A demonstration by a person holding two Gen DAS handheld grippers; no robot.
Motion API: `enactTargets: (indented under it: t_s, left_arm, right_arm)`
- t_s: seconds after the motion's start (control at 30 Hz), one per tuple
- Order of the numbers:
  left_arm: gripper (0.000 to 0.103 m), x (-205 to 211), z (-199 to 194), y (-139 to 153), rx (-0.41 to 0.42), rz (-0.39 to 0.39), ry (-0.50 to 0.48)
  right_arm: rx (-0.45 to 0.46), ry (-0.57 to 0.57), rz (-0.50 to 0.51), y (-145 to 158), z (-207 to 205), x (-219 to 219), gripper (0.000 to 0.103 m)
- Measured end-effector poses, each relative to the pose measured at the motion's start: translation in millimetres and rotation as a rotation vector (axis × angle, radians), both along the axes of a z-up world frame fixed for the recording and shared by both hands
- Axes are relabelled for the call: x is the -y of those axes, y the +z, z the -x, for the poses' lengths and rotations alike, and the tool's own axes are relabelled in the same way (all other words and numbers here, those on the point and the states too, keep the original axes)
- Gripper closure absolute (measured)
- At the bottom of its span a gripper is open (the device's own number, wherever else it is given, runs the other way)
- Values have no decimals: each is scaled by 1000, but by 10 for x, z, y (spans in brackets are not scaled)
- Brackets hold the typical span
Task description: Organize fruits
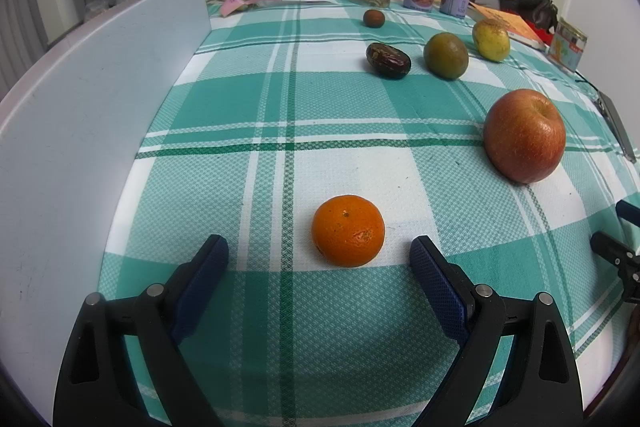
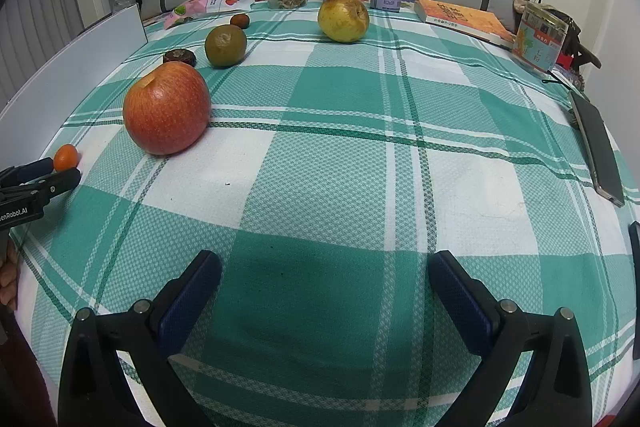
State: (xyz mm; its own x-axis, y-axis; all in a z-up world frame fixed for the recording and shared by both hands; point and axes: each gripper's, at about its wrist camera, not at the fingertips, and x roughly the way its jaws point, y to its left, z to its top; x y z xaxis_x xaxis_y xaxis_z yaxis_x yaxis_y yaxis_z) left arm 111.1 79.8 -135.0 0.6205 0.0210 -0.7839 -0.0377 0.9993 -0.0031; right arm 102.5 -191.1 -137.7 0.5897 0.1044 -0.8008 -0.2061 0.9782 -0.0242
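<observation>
Six fruits sit on the green-and-white checked tablecloth (image 2: 340, 187): one small round orange mandarin (image 1: 347, 231) near, just ahead of the wide-open, empty left gripper (image 1: 319, 255); one red apple (image 1: 524, 135); one green citrus (image 1: 445, 55); one yellow pear (image 2: 343, 17); two small dark fruits; the right gripper (image 2: 325, 271) likewise gapes empty.

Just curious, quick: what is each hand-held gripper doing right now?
Left hand-held gripper: open, empty, orange just ahead.
Right hand-held gripper: open, empty, over the cloth.
</observation>
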Motion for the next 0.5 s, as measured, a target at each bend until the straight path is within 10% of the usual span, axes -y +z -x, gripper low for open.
enactTargets:
  t_s: [0.5]
  left_arm:
    - [2, -54, -9, 35, -60, 63, -134]
  right_arm:
    - [0, 1, 0, -4, 5, -4, 0]
